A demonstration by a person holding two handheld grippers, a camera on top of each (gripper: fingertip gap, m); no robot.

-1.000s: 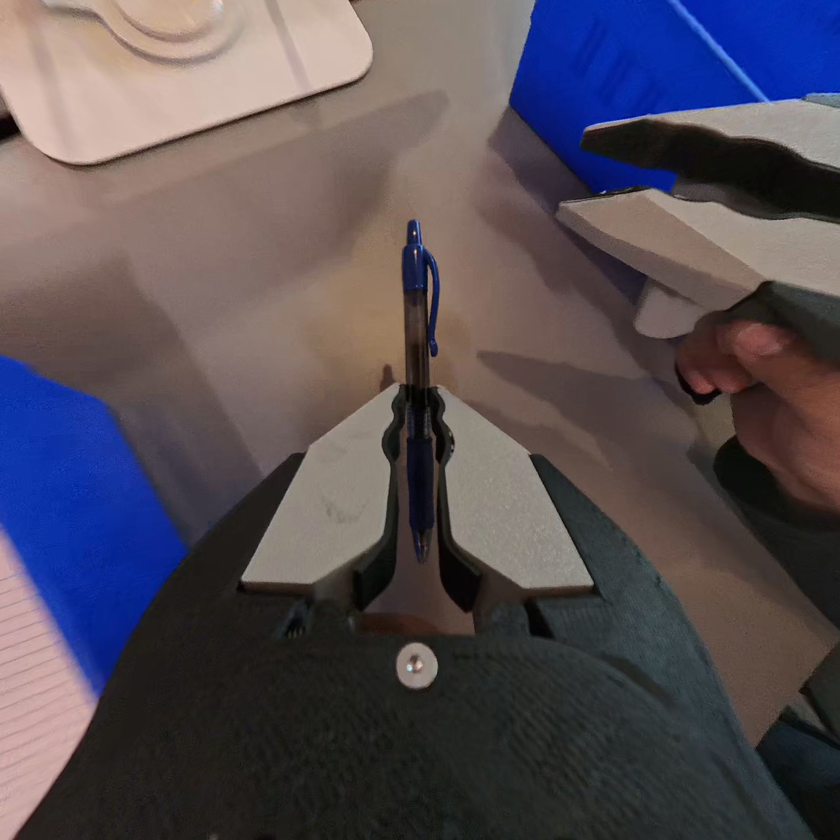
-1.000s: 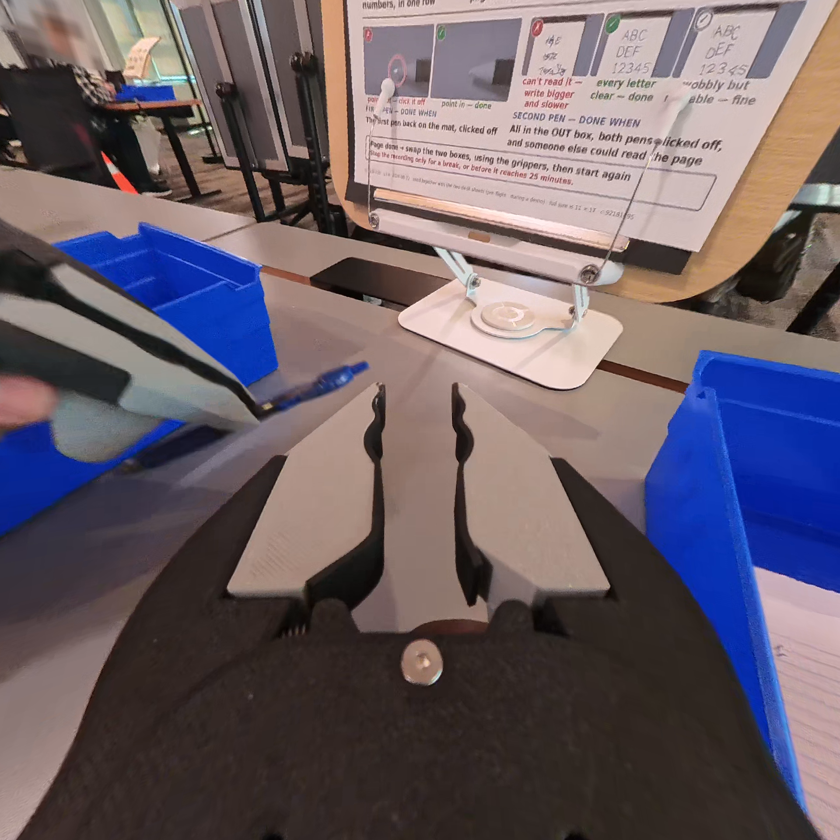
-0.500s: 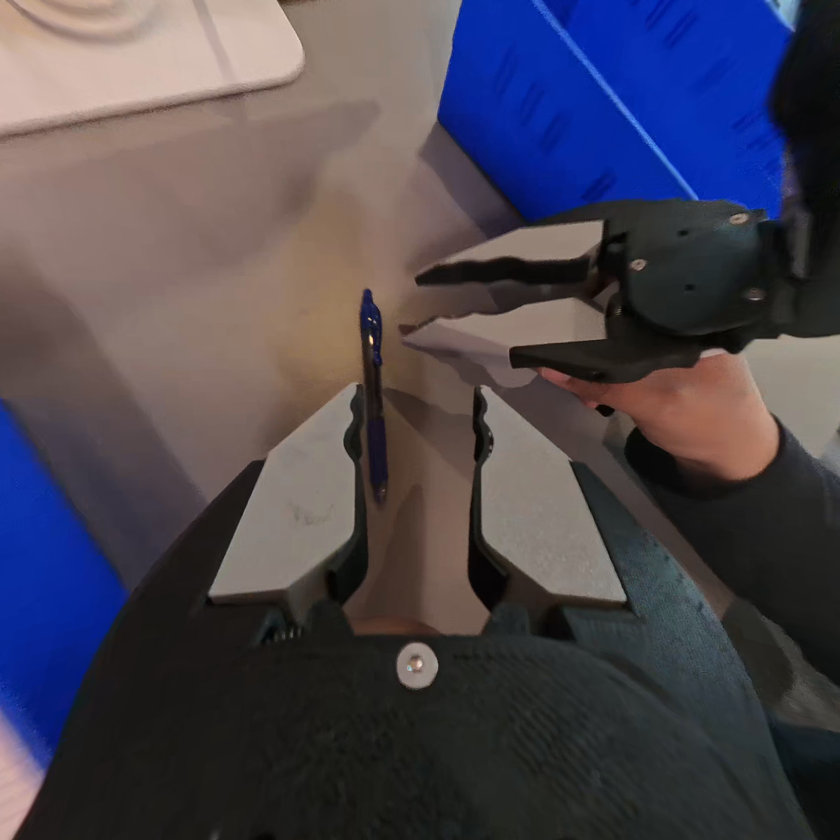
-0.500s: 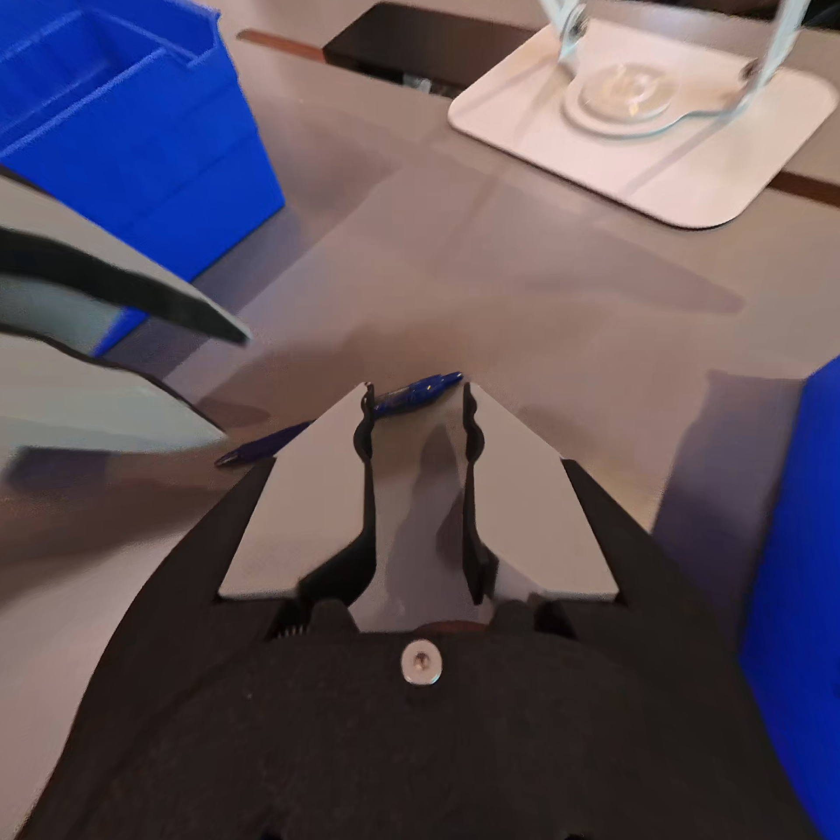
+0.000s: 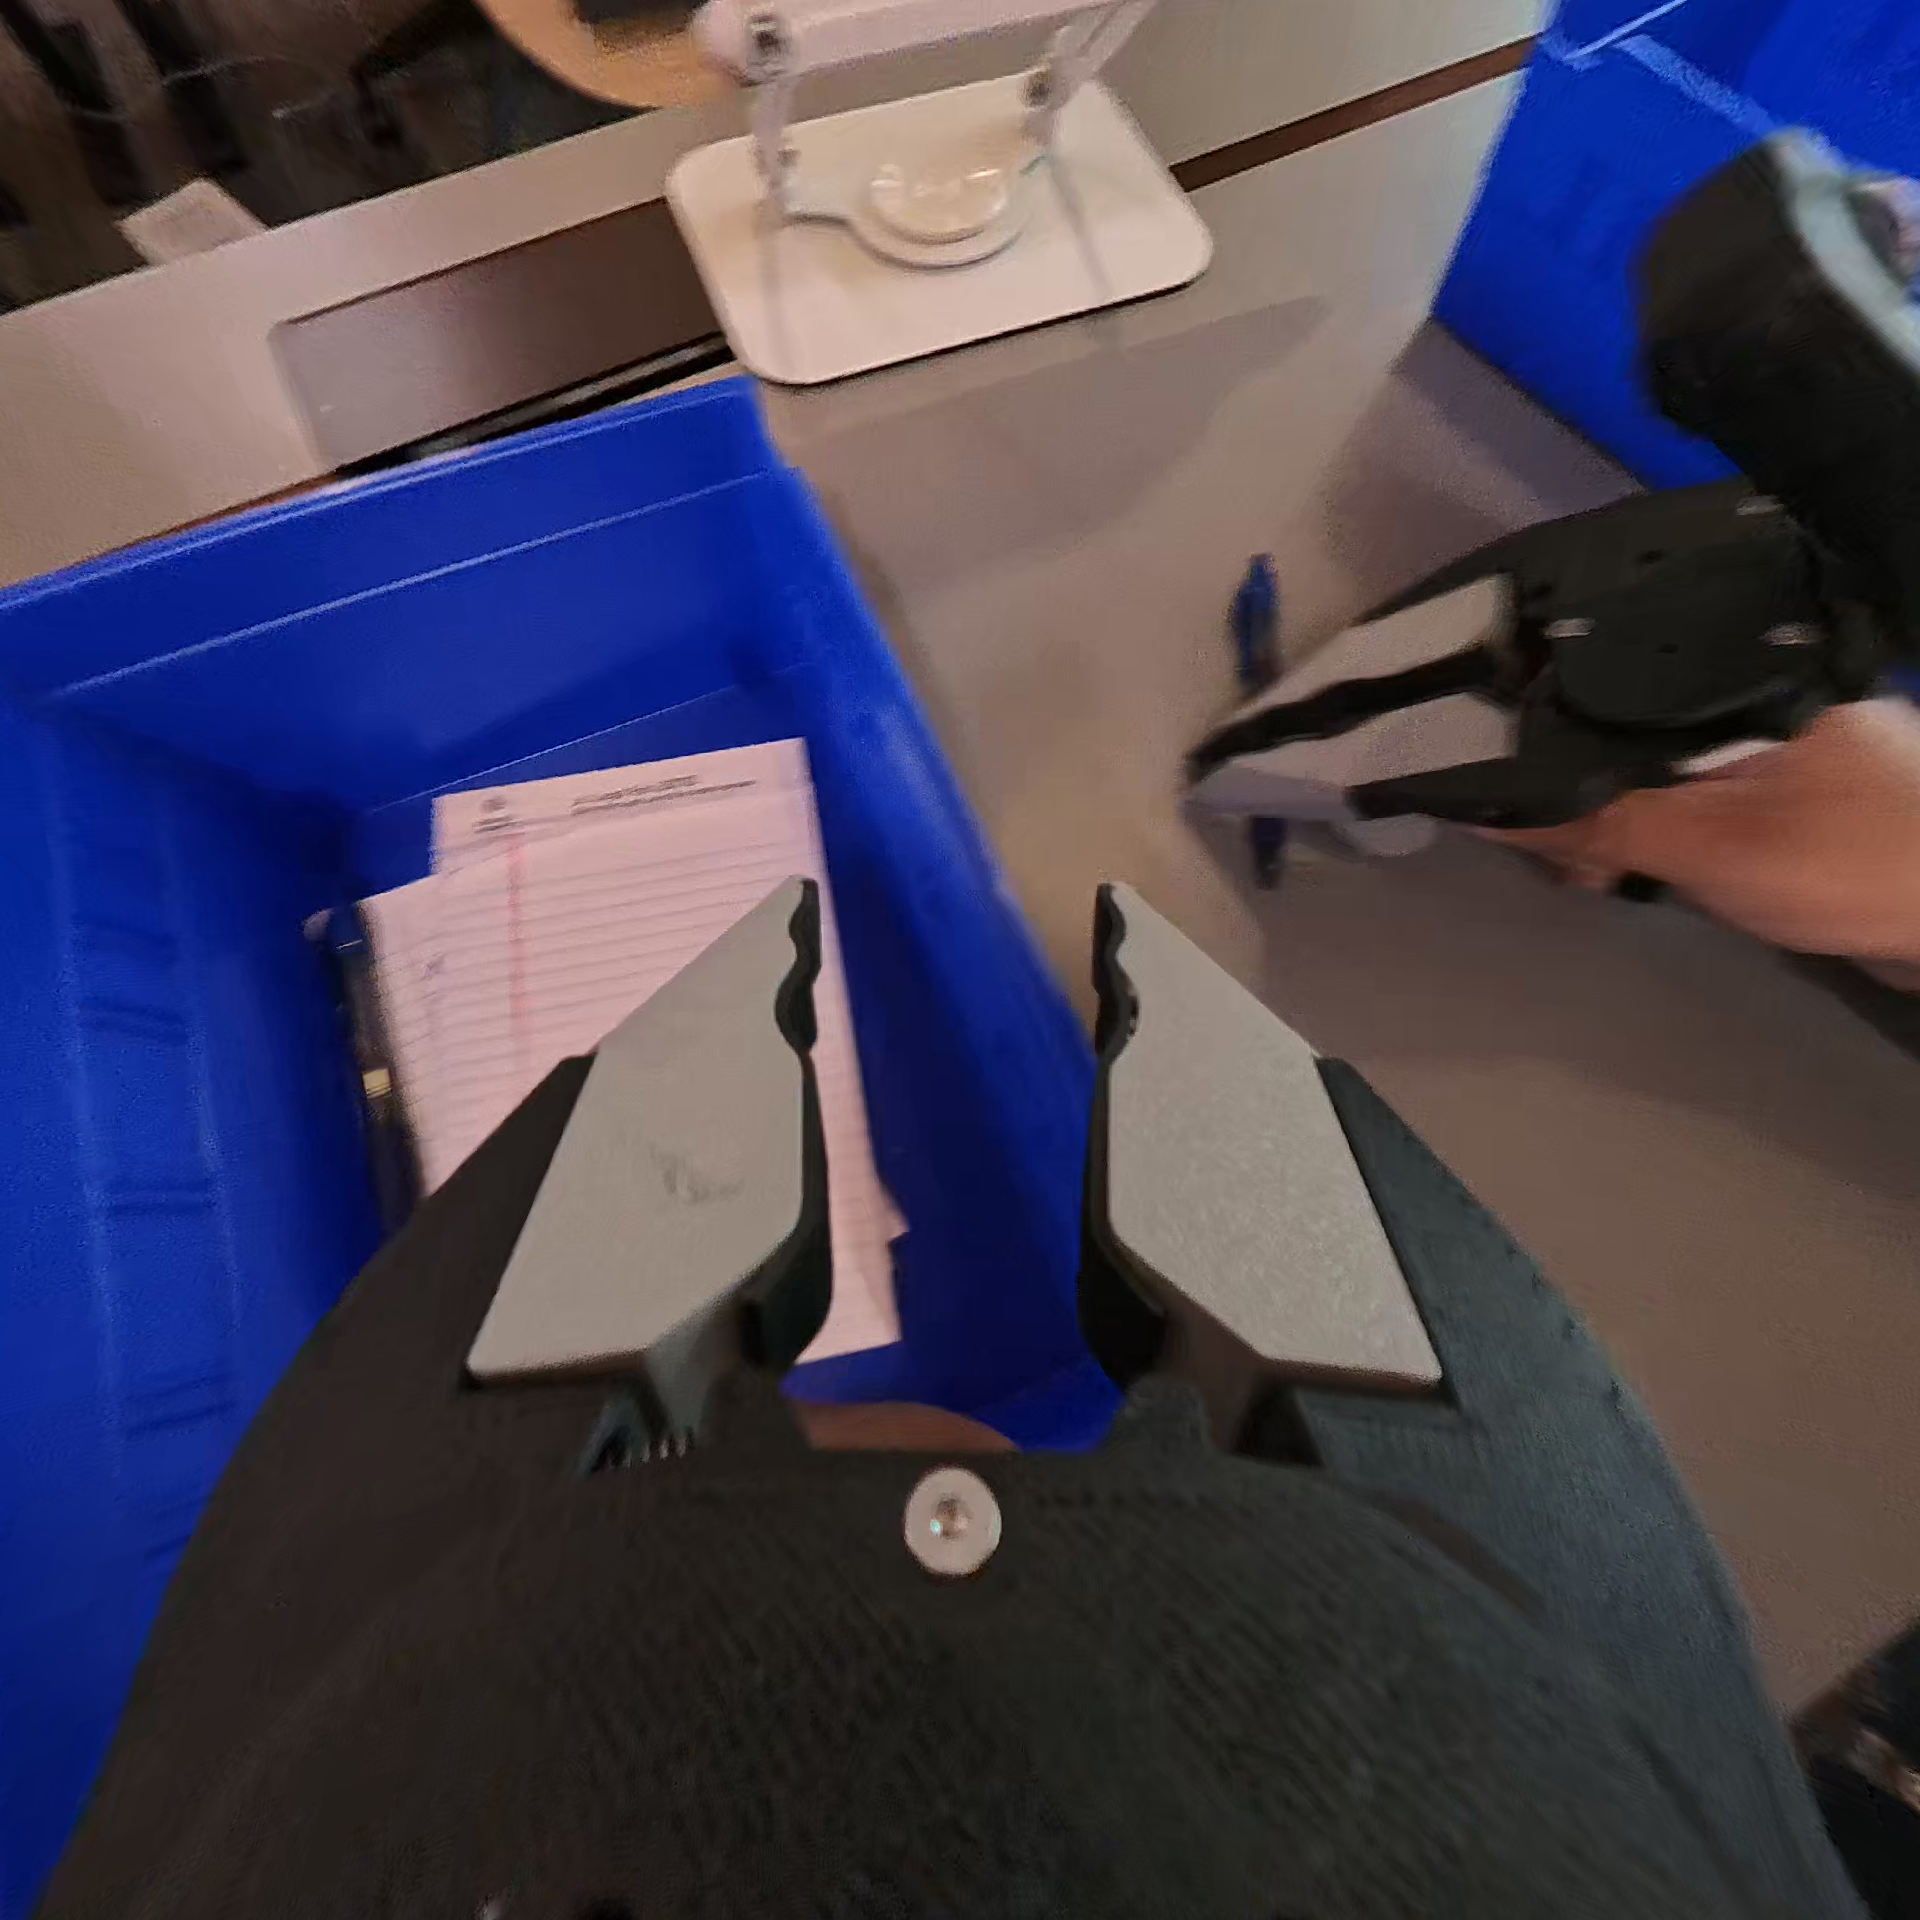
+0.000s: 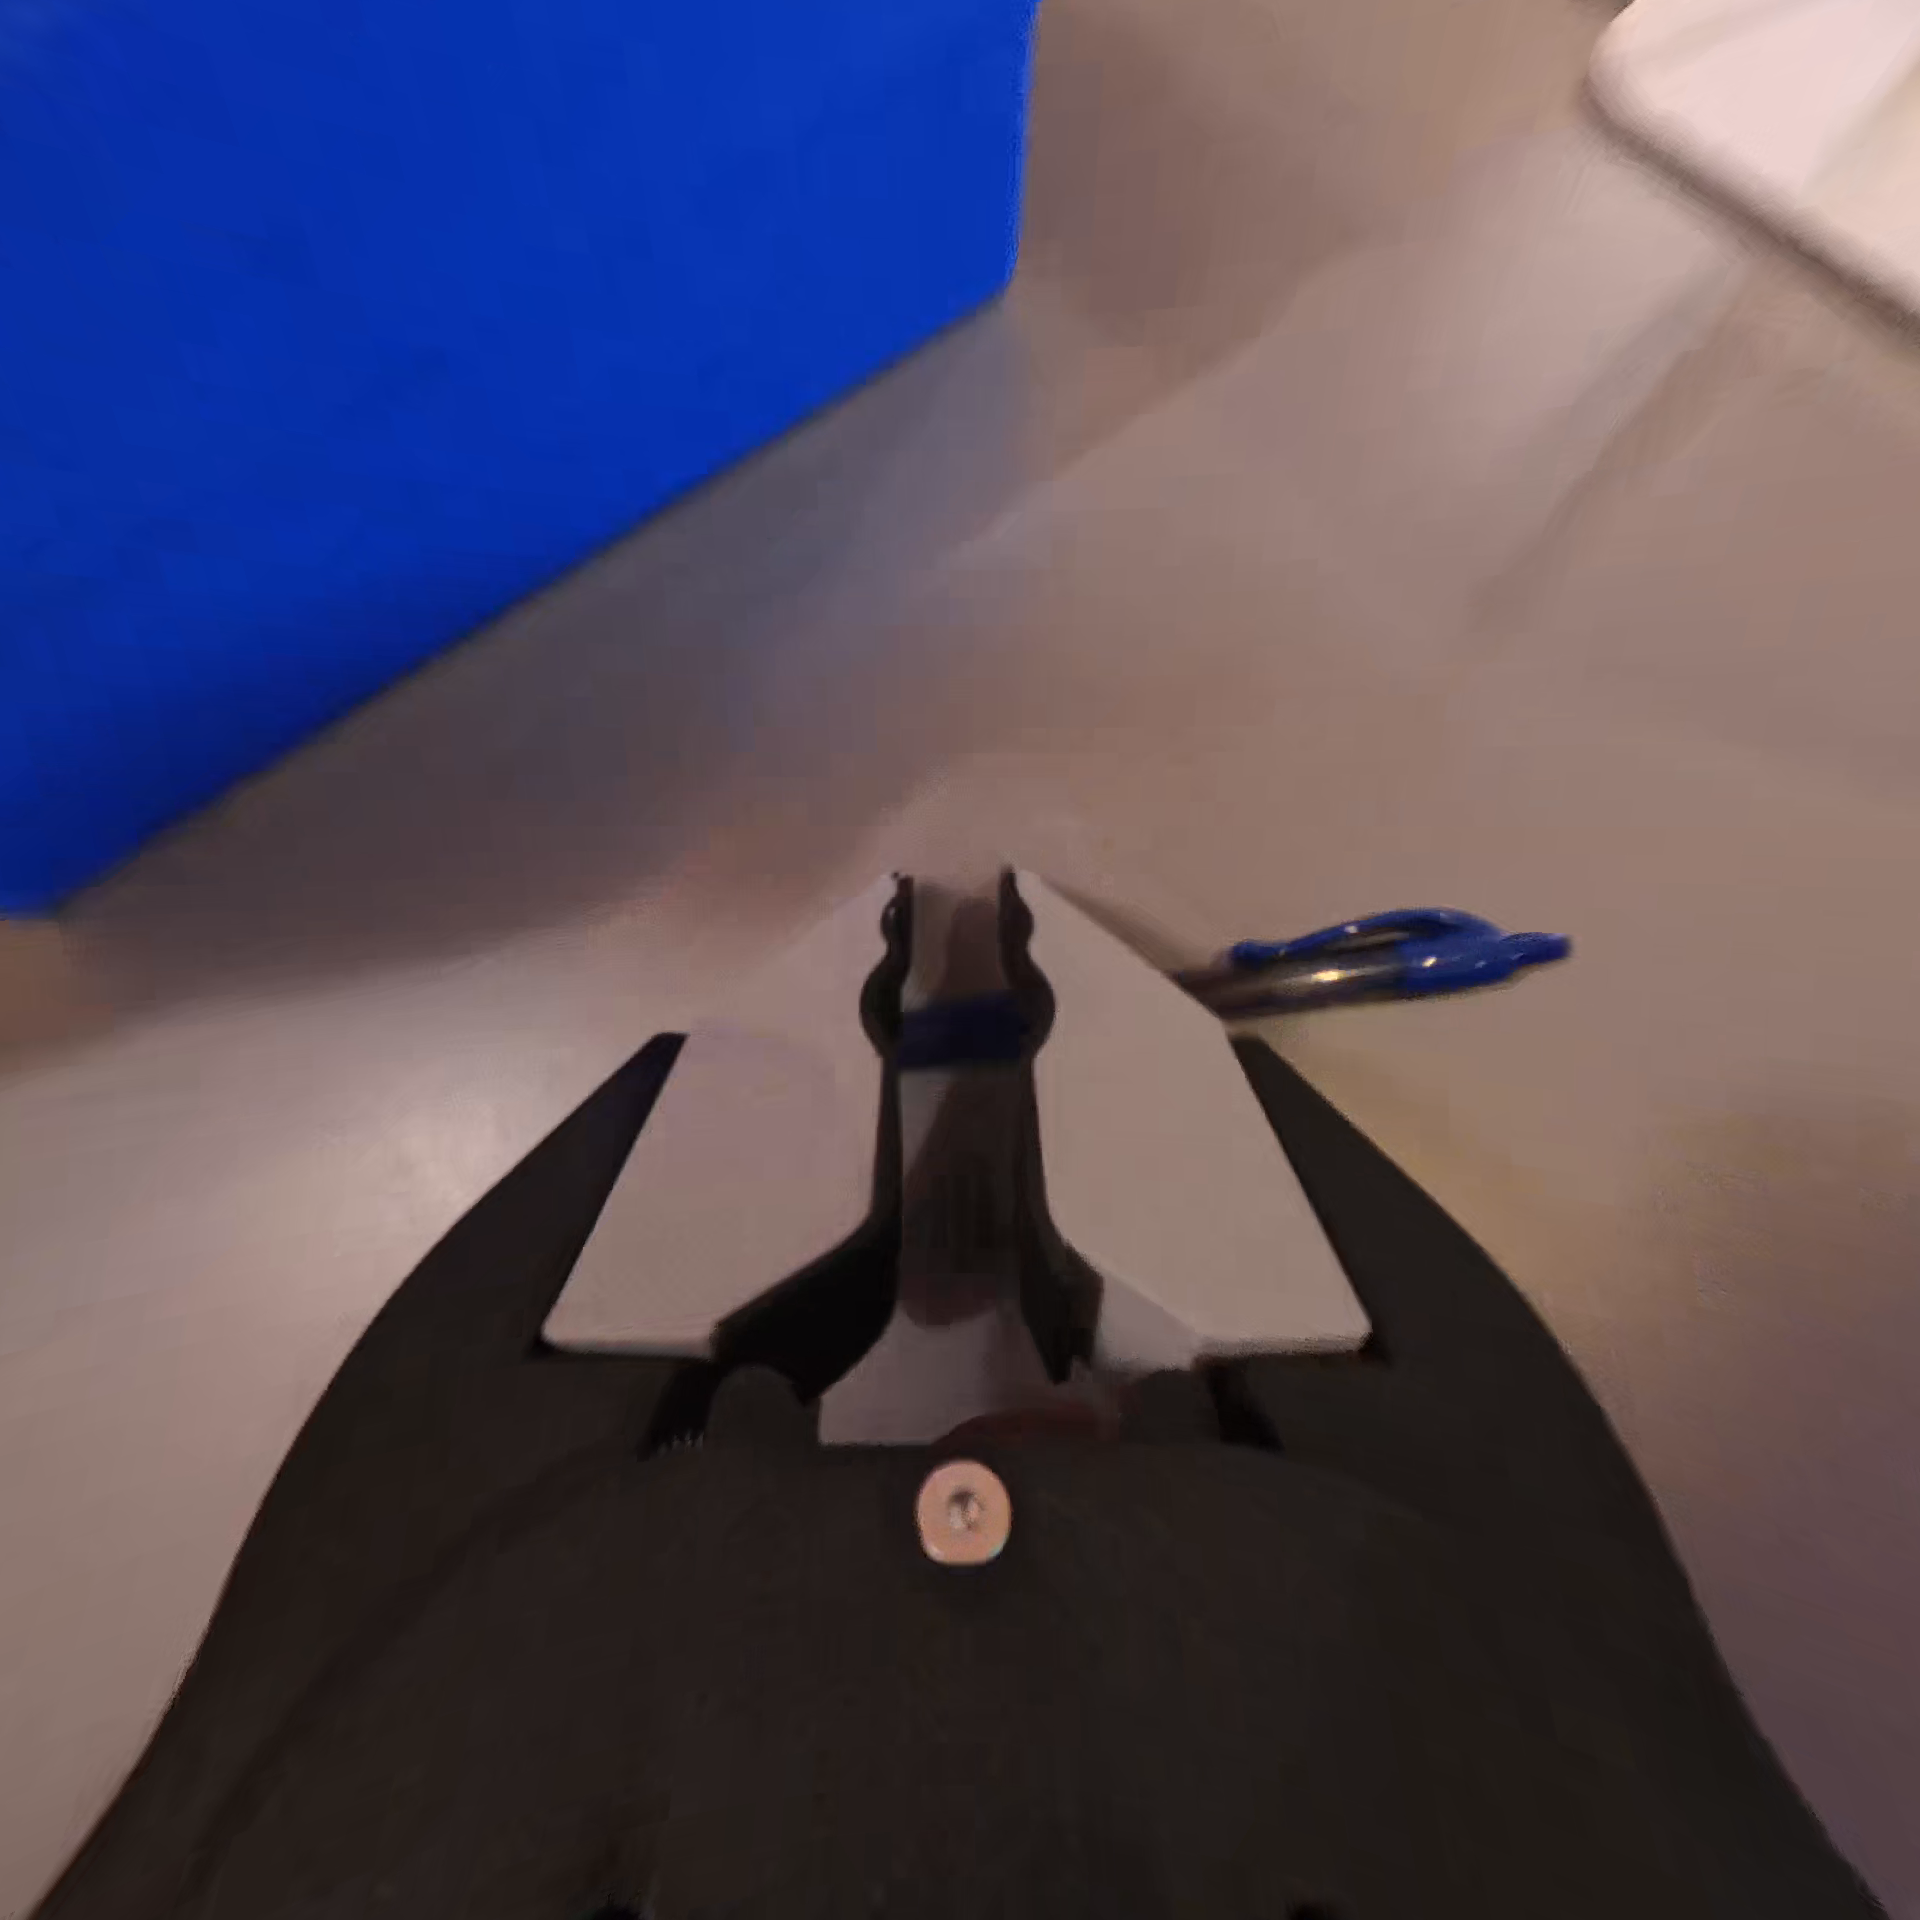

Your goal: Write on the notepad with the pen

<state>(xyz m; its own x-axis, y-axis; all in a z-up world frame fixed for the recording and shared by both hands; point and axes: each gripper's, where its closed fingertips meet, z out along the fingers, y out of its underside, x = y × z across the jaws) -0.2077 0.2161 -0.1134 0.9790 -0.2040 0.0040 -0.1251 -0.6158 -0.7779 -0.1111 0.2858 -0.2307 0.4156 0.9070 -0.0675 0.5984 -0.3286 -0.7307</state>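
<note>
My right gripper point(image 6: 951, 914) pinches the blue pen point(image 6: 1382, 961) crosswise at its rubber grip, low over the grey table point(image 6: 1455, 582). Light, stiff, slick barrel; the grip is the sound hold. My left gripper point(image 5: 956, 935) hangs spread and empty above the notepad point(image 5: 623, 894) in the blue bin point(image 5: 416, 582).

My fingers point(image 5: 675, 1143) are matt, grainy grey plastic on a rough black body. Left of them, a glossy blue plastic bin point(image 5: 208, 935) holds lined paper point(image 5: 623, 914); the tabletop point(image 5: 1558, 1143) is smooth grey.
</note>
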